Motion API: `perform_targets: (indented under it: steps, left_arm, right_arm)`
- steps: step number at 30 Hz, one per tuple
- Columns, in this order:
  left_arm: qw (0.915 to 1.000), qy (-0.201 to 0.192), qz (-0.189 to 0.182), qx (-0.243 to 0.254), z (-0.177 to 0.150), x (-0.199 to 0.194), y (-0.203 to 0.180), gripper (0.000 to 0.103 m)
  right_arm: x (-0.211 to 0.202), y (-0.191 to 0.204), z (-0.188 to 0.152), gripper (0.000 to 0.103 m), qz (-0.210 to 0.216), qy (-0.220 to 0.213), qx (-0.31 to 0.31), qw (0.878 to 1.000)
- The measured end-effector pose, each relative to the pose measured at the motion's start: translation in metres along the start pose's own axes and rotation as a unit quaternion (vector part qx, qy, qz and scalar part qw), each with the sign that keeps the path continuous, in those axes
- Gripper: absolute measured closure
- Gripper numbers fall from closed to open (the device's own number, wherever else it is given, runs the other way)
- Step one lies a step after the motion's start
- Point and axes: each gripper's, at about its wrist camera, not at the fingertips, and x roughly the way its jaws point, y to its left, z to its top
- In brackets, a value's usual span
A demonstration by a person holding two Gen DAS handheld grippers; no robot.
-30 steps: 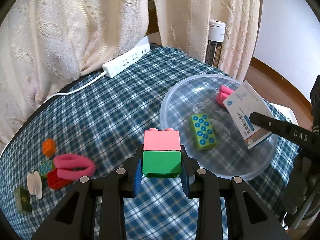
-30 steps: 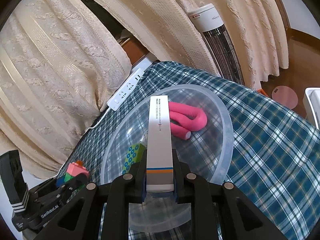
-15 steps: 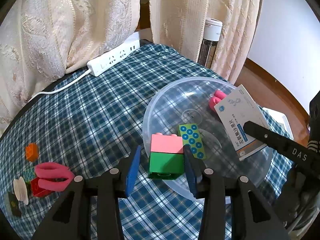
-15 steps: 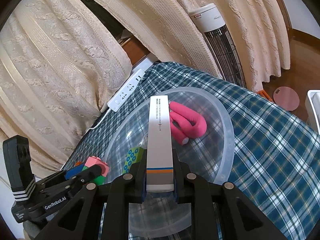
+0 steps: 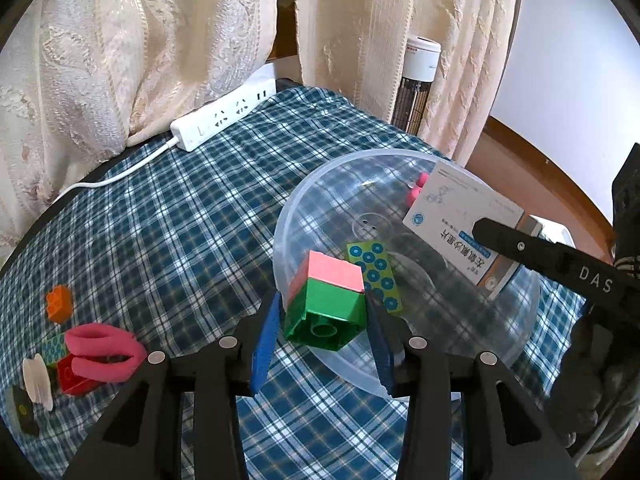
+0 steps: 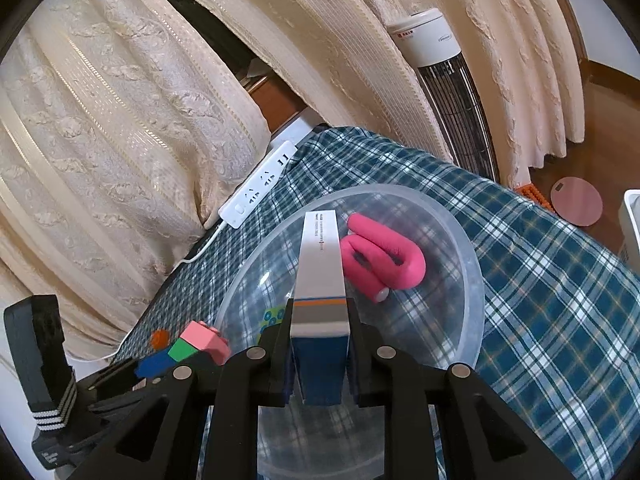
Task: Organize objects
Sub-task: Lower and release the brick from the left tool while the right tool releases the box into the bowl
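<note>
The medicine box (image 5: 460,236) hides most of the pink foam roller (image 5: 416,192) in the left wrist view. The red brick (image 5: 74,376) lies partly under a pink hair band (image 5: 104,350).

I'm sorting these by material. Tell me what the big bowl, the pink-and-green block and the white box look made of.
Bowl: clear plastic, glossy; the checked cloth shows through its wall.
Pink-and-green block: hard moulded plastic, shiny, with a round socket underneath.
White box: probably thin printed cardboard, smooth, with crisp folded edges.
</note>
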Motion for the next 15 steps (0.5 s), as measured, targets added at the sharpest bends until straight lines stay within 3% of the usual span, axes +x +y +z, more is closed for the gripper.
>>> perform_targets:
  steps: [15]
  left_arm:
    - [0.9999,0.002,-0.013,0.004,-0.003,0.003,-0.007,0.055]
  right_arm:
    - [0.016,0.013,0.014,0.080,0.009,0.000,-0.004,1.000]
